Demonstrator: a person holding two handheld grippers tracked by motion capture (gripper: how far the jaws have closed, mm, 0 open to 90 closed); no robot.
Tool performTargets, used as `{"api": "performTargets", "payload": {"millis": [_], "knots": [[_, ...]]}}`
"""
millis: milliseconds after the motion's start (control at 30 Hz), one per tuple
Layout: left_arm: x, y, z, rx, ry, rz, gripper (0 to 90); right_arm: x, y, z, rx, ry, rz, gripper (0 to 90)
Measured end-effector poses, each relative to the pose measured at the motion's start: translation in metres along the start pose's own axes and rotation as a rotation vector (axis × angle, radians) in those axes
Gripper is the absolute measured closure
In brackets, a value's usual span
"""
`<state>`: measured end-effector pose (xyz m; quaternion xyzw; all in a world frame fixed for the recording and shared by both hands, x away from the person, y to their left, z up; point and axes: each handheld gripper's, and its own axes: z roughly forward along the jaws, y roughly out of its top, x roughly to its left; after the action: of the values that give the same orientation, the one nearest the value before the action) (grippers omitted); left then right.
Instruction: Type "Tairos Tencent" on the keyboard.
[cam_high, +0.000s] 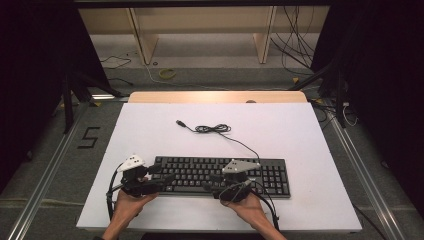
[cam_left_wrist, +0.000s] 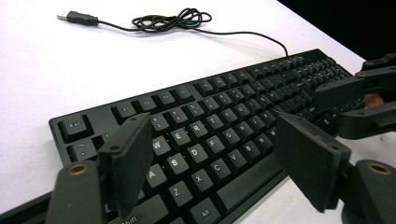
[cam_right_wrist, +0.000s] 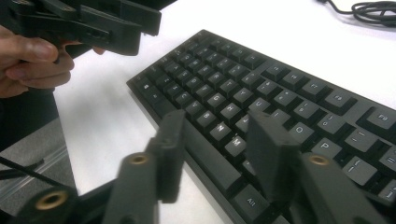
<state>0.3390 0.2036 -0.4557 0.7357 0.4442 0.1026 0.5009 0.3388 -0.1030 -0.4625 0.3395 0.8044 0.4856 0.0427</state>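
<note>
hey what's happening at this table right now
A person holds a two-jaw tool in each hand over a black keyboard lying on the white table. The left tool hangs open above the letter keys, and the right tool is part open above the near edge. Neither grips anything. The keyboard's cable lies loose, unplugged.

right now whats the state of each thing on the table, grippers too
keyboard: flat on the white table, keys up, not lifted
keyboard cable: loosely bunched behind the keyboard
usb plug: unplugged, lying free on the table
left gripper: jaws wide apart over the left keys, holding nothing
right gripper: jaws part open above the bottom key row, holding nothing
</note>
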Motion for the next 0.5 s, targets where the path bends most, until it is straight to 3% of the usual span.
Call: {"api": "performTargets", "payload": {"millis": [500], "knots": [[-0.002,-0.006,-0.008,-0.021,-0.008,0.001,23.5,-0.001,0.002,0.017,0.062,-0.022,-0.011,86.1]]}}
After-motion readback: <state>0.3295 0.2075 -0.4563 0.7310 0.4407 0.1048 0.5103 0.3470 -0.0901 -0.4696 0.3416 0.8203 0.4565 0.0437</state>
